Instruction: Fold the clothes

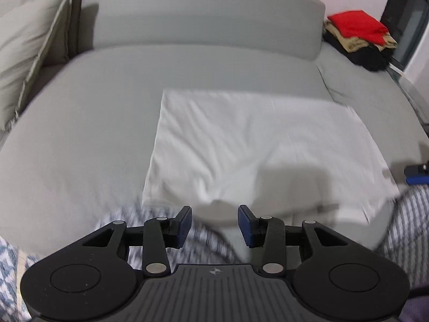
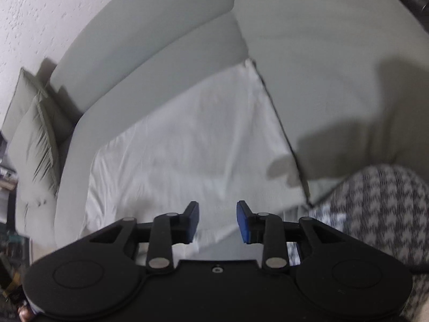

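Note:
A white garment (image 1: 254, 147) lies folded into a creased rectangle, flat on the grey sofa seat (image 1: 80, 134). My left gripper (image 1: 215, 222) hovers just off the garment's near edge, open, with nothing between its blue pads. In the right wrist view the same white garment (image 2: 187, 147) stretches away from my right gripper (image 2: 218, 221). That gripper is over the cloth's near edge, open, its pads apart and holding nothing. A blue and black part of the right gripper (image 1: 417, 174) shows at the right edge of the left wrist view.
A stack of folded clothes with a red piece (image 1: 356, 24) on top sits at the sofa's far right end. Pale cushions (image 1: 26, 48) lean at the left. The grey backrest (image 1: 201, 18) runs behind the seat. A person's patterned trouser leg (image 2: 375, 209) is close by.

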The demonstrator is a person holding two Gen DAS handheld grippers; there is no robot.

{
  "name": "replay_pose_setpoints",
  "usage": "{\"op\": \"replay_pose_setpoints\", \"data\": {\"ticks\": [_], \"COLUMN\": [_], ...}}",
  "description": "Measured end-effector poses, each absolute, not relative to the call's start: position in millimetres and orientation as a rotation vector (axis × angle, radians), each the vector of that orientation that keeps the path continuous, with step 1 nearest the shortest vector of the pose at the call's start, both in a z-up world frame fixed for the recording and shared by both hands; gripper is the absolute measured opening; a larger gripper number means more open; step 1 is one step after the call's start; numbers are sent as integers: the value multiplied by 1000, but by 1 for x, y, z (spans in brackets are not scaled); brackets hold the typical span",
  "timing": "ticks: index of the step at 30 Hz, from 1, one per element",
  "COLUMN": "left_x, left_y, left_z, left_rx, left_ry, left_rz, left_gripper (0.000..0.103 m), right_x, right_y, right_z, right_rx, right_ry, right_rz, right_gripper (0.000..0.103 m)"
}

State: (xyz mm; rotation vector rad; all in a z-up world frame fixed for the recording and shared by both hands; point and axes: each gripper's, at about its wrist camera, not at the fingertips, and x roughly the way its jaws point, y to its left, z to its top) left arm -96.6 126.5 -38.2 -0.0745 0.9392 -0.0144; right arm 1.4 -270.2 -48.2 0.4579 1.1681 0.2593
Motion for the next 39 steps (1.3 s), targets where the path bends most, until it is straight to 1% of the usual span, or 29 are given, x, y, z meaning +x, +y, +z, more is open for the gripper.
{"op": "replay_pose_setpoints", "data": {"ticks": [4,8,10,11,13,15,17,20,22,25,27,28,30,31,33,39], "left_x": [-62,-35,-36,-42,-71,-92,-100,-113,-114,-103,-92,-86,-71,-62,-43,21], "left_y": [89,43,25,20,20,27,45,65,82,91,96,98,102,105,109,106], "left_z": [-43,-65,-84,-93,-92,-88,-87,-80,-68,-53,-46,-44,-42,-42,-43,-59], "left_rx": [-5,107,206,246,300,293,172,100,17,-27,-24,-20,-5,6,21,40], "left_ry": [899,873,934,969,926,924,1002,984,951,862,804,783,747,736,718,725], "left_rz": [-77,-151,-173,-175,-194,-205,-208,-138,-104,-40,5,29,56,69,88,86], "left_gripper": [38,37,37,37,34,35,37,37,37,37,37,36,34,27,18,18], "right_x": [18,38,39,38,23,2,-12,-23,-25,-19,-12,-7,5,16,38,113], "right_y": [-234,-189,-176,-173,-176,-183,-196,-217,-231,-248,-255,-258,-264,-267,-274,-264], "right_z": [-57,-75,-84,-91,-94,-91,-89,-87,-79,-65,-57,-54,-54,-57,-65,-95], "right_rx": [402,284,184,132,76,36,65,166,263,364,392,403,428,452,500,632], "right_ry": [1136,1113,1099,1123,1126,1145,1175,1212,1154,1013,922,874,783,769,743,783], "right_rz": [297,318,317,303,301,320,323,311,317,300,271,257,236,215,173,175], "right_gripper": [31,31,31,28,27,27,28,28,29,29,22,13,13,13,14,14]}}
